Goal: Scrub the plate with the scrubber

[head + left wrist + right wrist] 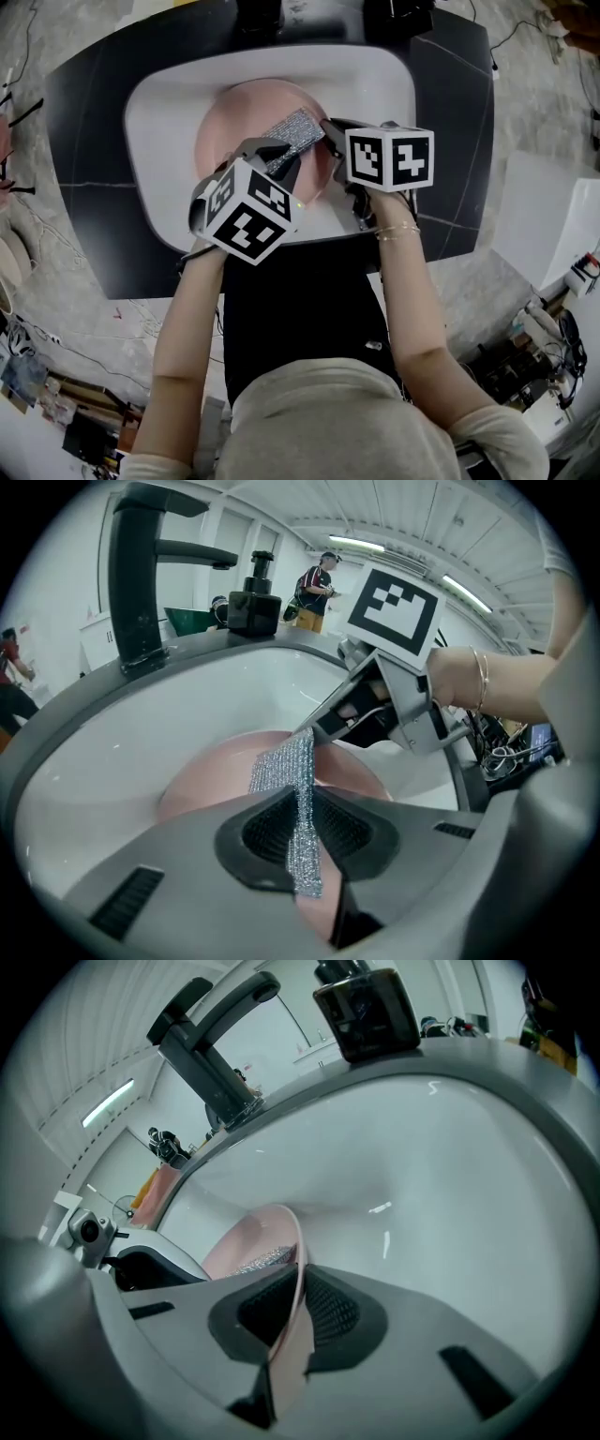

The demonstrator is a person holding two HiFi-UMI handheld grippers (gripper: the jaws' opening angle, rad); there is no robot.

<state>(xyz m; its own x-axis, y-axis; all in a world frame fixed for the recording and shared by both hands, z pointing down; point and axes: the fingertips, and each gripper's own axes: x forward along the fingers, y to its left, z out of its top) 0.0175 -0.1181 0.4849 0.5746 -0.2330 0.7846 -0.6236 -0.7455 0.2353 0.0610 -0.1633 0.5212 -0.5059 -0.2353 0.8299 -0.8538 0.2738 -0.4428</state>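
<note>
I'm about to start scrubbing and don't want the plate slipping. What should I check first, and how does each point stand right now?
1. Is the scrubber clamped in the left gripper: ok.
2. Is the plate clamped by its rim in the right gripper: ok.
3. Is the plate inside the sink: ok.
4. Is the scrubber pressing on the plate's face: cannot tell.
5. Is the faucet clear of both grippers: ok.

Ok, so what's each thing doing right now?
plate, in the sink, rim pinched by the right gripper.
scrubber, over the plate, pinched by the left gripper.
left gripper, fingers shut on the scrubber.
right gripper, fingers shut on the plate.
tap, no water running.
</note>
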